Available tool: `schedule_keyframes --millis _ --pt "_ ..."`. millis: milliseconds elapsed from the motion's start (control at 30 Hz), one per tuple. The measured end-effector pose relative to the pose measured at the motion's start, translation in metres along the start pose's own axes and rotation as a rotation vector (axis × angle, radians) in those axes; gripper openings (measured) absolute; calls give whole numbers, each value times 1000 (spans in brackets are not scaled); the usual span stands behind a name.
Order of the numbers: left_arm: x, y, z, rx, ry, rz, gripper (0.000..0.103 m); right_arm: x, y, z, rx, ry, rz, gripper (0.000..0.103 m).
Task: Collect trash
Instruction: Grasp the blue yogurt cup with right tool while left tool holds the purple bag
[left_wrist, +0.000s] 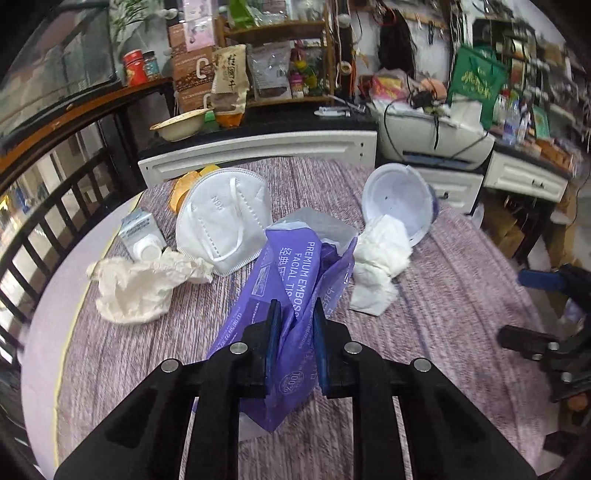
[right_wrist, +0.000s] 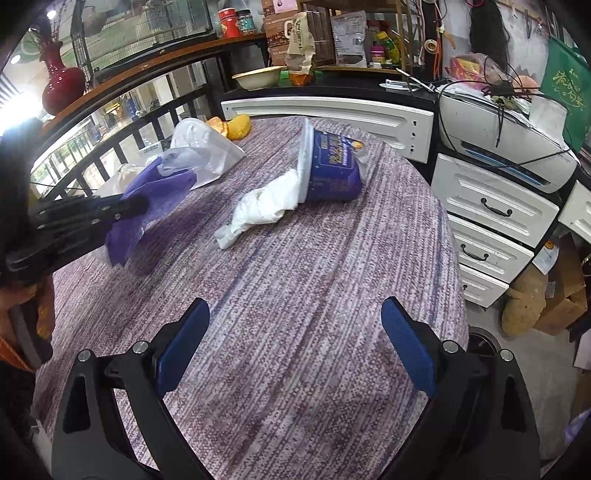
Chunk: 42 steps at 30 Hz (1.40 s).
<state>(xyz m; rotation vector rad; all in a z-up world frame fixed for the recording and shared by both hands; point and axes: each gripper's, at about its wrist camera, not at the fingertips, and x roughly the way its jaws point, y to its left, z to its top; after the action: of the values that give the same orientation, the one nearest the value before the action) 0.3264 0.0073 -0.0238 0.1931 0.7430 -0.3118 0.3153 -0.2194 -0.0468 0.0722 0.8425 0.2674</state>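
I see the round tabletop (right_wrist: 295, 295) under a purple-and-white woven cloth, its near edge cut off by both views. Ahead of my left hand-held gripper (left_wrist: 295, 314) lies a white face mask (left_wrist: 218, 218) stamped "N95", read upside down. My left hand-held gripper is clenched on a purple tissue wrapper (left_wrist: 291, 280) printed "PREMIUM EMBOSSED FACIAL TISSUE", partly folded away, with Chinese characters beside it; its lower end hangs behind the fingers. Ahead and to the right, a tipped blue cup (right_wrist: 332, 170) carries Chinese writing too blurred for me to read, and a crumpled white tissue (right_wrist: 262, 210) touches its mouth. Left of that hand-held gripper sit another crumpled tissue (left_wrist: 136, 284) and a small carton (left_wrist: 138, 229), its label too small to read. My right hand-held gripper (right_wrist: 295, 343) is released, nothing between its blue pads, above bare cloth.
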Motion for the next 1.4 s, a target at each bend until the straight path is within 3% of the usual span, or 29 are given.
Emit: schedule_keyframes --millis 133,400,467,633,833,1000,1067,1100,1167,1333,1367,1400 --pt "-18 5 -13 -90 -17 -40 17 6 11 6 -27 3 19 93" --pt "-48 15 -48 -226 -71 -14 17 13 15 26 -43 -34 3 93" --pt "-54 14 -54 -232 -83 11 17 17 11 37 -38 -57 -28 93" --pt "-62 8 -62 -230 -90 -14 17 33 -11 71 21 -105 -59 93" --pt "-65 6 -66 -241 -96 -28 17 67 -44 107 137 -61 -21 93" --pt "-64 5 -67 -250 -91 -43 17 92 -51 116 170 -15 -3 93" --pt "-63 4 -69 -250 -86 -48 17 99 -51 115 177 3 -1 84" --pt "-63 4 -70 -252 -85 -51 17 102 -52 114 177 14 -1 70" --pt "-62 3 -71 -252 -80 -58 17 103 -51 112 176 25 7 58" --pt "-59 -1 -72 -259 -73 -68 17 89 -49 107 156 -27 -24 54" --pt "-59 -2 -72 -258 -72 -71 17 84 -48 106 145 -39 -39 50" --pt "-59 -2 -72 -257 -72 -75 17 80 -48 105 136 -47 -53 35"
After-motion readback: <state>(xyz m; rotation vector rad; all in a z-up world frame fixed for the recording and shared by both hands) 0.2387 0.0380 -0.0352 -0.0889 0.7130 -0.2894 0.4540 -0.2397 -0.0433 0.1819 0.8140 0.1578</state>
